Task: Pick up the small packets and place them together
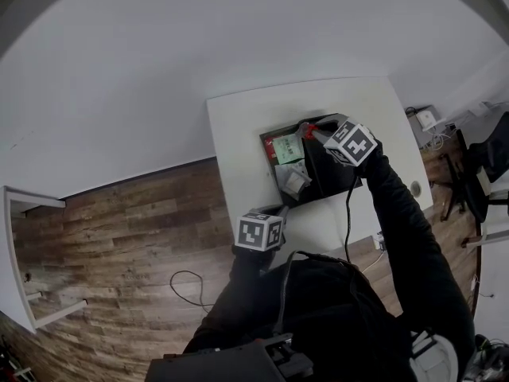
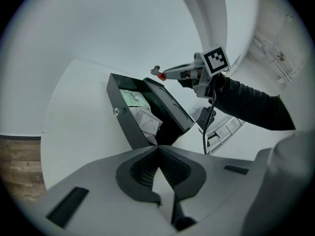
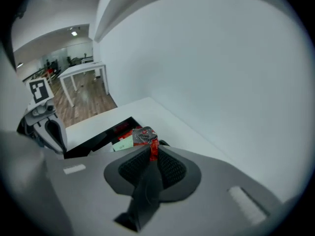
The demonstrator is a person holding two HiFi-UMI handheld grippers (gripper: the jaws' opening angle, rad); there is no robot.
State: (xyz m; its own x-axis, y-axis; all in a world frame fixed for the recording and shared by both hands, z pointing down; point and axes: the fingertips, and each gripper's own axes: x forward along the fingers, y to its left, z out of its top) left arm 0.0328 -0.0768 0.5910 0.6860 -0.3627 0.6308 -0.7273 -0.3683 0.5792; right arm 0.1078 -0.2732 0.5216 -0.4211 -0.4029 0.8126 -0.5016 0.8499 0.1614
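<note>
A black box (image 1: 267, 159) lies open on the white table (image 1: 238, 157). Inside it I see a green packet (image 1: 286, 150), a white packet (image 1: 294, 181) and a red packet (image 1: 270, 144). My right gripper (image 1: 312, 132) hangs over the box's far end, shut on a red and silver packet (image 3: 144, 136) that sticks out past its pads. In the left gripper view that packet (image 2: 161, 75) shows as a red tip above the box (image 2: 120, 117). My left gripper (image 2: 158, 149) is shut and empty, just short of the box's near corner.
The table's left edge drops to a wooden floor (image 1: 119, 221) with a loose cable (image 1: 187, 281). A white wall stands behind the table. To the right are a chair (image 1: 469, 173) and small devices on the floor. Another white table (image 3: 83, 73) stands farther off.
</note>
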